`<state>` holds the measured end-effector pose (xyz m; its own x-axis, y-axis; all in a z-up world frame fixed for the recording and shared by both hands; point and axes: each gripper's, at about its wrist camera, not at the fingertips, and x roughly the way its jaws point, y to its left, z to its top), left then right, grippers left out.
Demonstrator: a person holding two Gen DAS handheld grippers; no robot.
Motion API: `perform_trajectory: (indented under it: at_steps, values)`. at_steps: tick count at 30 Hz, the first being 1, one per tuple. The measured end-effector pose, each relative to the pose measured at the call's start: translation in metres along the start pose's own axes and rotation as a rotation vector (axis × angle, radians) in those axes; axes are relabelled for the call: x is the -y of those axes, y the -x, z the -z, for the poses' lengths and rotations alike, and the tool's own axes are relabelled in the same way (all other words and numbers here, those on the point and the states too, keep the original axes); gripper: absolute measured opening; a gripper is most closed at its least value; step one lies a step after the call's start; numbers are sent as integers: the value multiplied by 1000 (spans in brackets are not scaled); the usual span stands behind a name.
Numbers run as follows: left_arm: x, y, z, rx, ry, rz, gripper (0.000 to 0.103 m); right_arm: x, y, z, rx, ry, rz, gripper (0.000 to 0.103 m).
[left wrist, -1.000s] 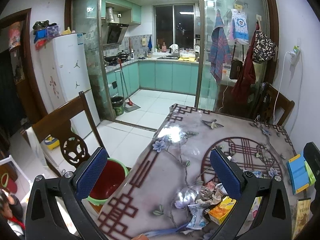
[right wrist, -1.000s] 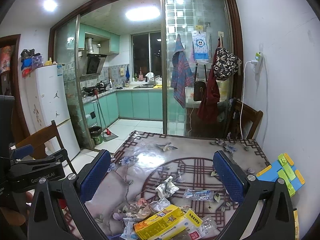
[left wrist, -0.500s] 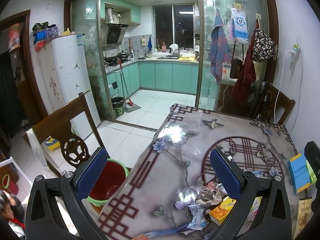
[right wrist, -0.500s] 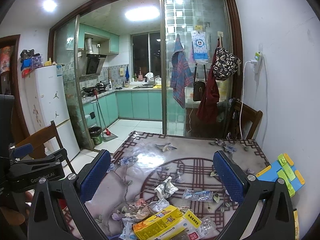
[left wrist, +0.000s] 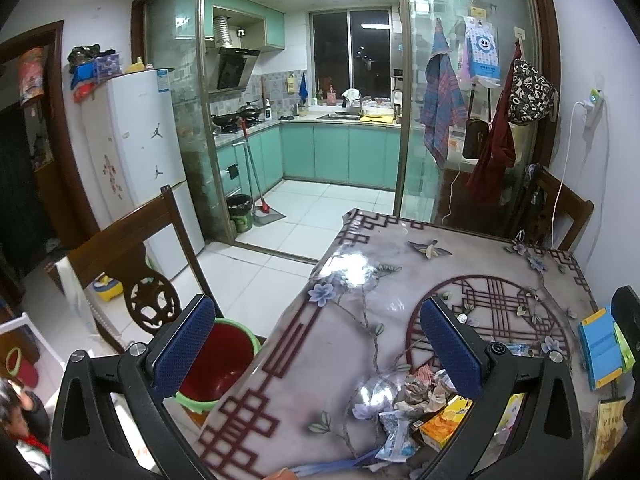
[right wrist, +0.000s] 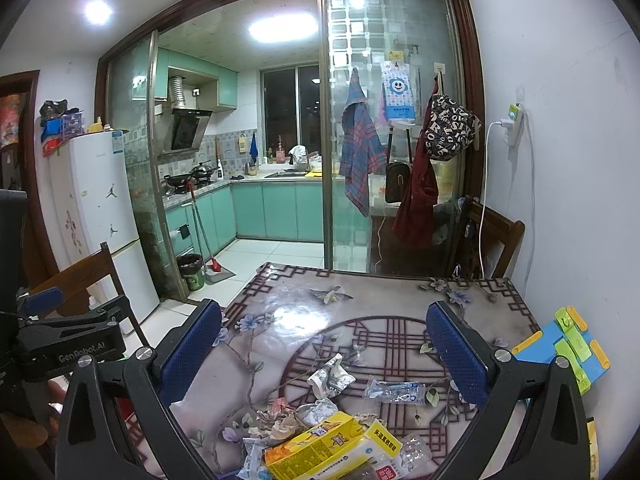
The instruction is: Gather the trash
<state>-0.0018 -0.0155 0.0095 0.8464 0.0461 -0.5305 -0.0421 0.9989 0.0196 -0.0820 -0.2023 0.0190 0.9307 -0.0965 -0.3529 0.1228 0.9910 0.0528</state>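
Little has moved since the earlier frames: both views sit a shade nearer the trash, nothing on the tabletop displaced.

Tabletop [left wrist: 320, 360]: rectangular, glossy printed cover, grey ground with maroon fretwork border, round lattice medallion and pale blue flowers; strong ceiling-light glare near its far left part.

Wooden chair [left wrist: 132, 252]: dark brown, carved round motif in the back, standing at the tabletop's left side.

Bucket [left wrist: 216, 364]: round plastic, red inside with green rim, on the floor beside the tabletop's left edge, just by the chair.

Left hand-held gripper [left wrist: 316, 352]: black frame, blue textured pads, jaws spread wide and empty, raised over the tabletop's near left part.

Right hand-held gripper [right wrist: 324, 352]: same build, jaws likewise wide and empty, raised above the trash.

Trash heap [right wrist: 320, 432]: loose pile on the near part of the tabletop, at the medallion's near edge. Includes a yellow-and-orange cardboard carton [right wrist: 316, 446], flat-sided, lying down; crumpled paper and foil wrappers [right wrist: 288, 416]; a small yellow printed box [right wrist: 382, 440] touching the carton.

Crumpled silver wrapper [right wrist: 330, 378]: lying apart, just beyond the heap.

Clear plastic packet [right wrist: 394, 392]: flat, oblong, blue print, right of the silver wrapper.

Blue plastic piece with yellow-green clips [right wrist: 568, 346]: flat, angular, at the tabletop's right edge.
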Motion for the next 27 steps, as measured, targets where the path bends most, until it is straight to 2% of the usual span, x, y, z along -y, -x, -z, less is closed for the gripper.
perform_trajectory:
  at_steps: [27]
  values:
    - [9, -10, 4, -39, -14, 2, 103, 11, -8, 5, -27, 5, 26, 103]
